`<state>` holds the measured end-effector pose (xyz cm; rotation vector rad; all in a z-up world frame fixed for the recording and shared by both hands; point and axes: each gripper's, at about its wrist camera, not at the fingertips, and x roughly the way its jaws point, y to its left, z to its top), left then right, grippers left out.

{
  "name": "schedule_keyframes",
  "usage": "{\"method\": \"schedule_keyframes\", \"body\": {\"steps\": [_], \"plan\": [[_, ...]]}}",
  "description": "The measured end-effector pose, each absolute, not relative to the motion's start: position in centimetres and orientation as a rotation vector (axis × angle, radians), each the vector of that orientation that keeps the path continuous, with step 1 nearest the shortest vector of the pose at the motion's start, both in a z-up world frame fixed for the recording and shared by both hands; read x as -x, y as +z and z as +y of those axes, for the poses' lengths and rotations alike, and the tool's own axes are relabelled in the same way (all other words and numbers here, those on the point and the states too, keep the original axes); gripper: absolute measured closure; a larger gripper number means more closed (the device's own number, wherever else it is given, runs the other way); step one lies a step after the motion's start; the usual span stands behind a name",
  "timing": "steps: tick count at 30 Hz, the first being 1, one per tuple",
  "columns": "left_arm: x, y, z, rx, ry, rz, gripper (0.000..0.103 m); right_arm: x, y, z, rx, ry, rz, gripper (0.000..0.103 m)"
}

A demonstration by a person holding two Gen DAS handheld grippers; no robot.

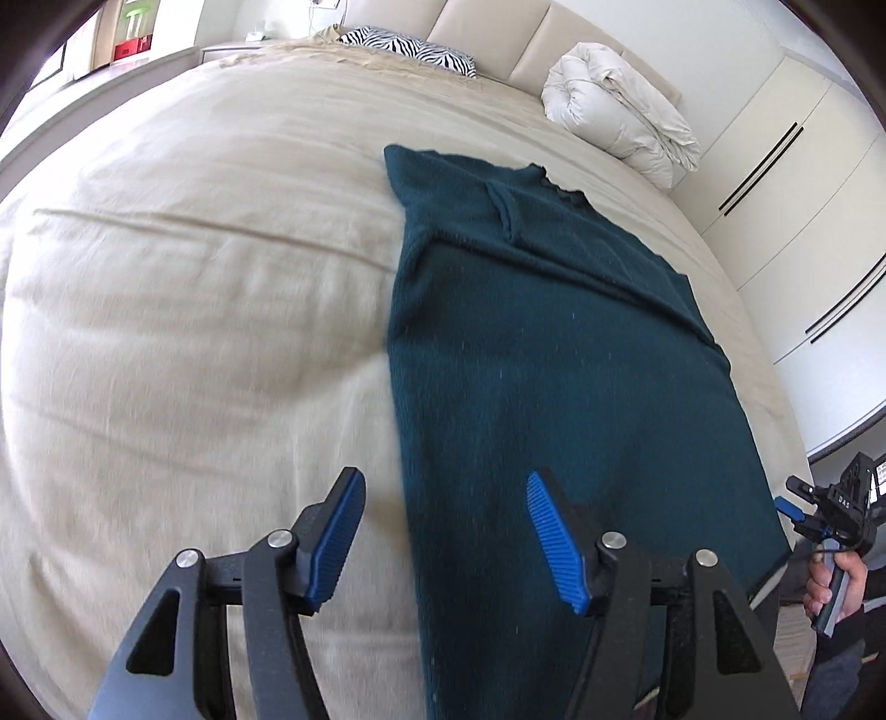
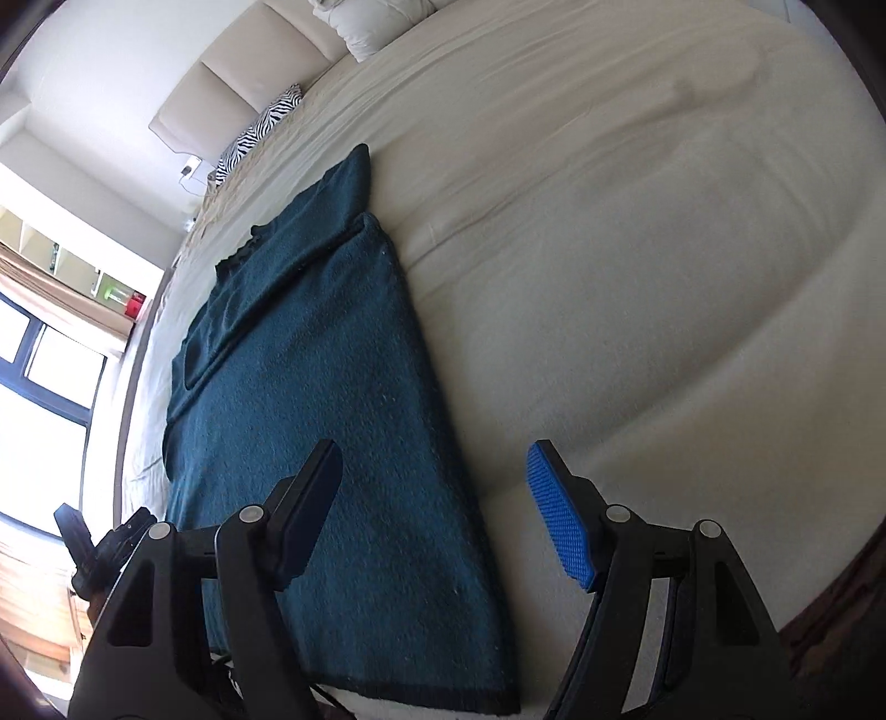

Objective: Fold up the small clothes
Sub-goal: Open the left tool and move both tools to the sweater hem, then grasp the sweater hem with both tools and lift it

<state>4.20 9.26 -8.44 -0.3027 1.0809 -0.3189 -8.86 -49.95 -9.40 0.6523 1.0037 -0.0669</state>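
One wide bed [image 1: 194,288] under a beige sheet fills both views, a padded cream headboard [image 1: 498,39] running along its far edge. At twelve o'clock in the left wrist view sits one zebra-print pillow [image 1: 410,50], and at one o'clock one rolled white duvet [image 1: 620,111]; white wardrobe doors [image 1: 786,183] with slim black handles stand at two o'clock. The right wrist view catches a bright window [image 2: 50,387] at nine o'clock. One dark teal knitted sweater [image 1: 531,343] lies flat on the sheet, sleeves folded over its body, hem nearest the cameras. The left gripper [image 1: 446,545] hangs above the sweater's left edge, blue pads spread wide, holding nothing. The right gripper [image 2: 432,515] hovers over the opposite edge, equally wide and empty. Its casing, seen at four o'clock from the left wrist, carries small white lettering, too tiny to read.
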Motion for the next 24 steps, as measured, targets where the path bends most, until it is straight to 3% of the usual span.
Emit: {"method": "schedule_keyframes", "body": {"steps": [12,22,24], "plan": [[4.2,-10.0,10.9,0.379,-0.358,1.207,0.038,12.8,-9.8,-46.5,-0.516,-0.005,1.136,0.037],[4.9,-10.3,10.4,0.381,-0.373,1.261,0.041,13.0,-9.8,-47.8,-0.611,0.0,1.134,0.058],[4.8,-10.4,10.1,0.368,-0.377,1.27,0.047,12.8,-9.8,-47.7,-0.625,0.0,1.135,0.063]]}}
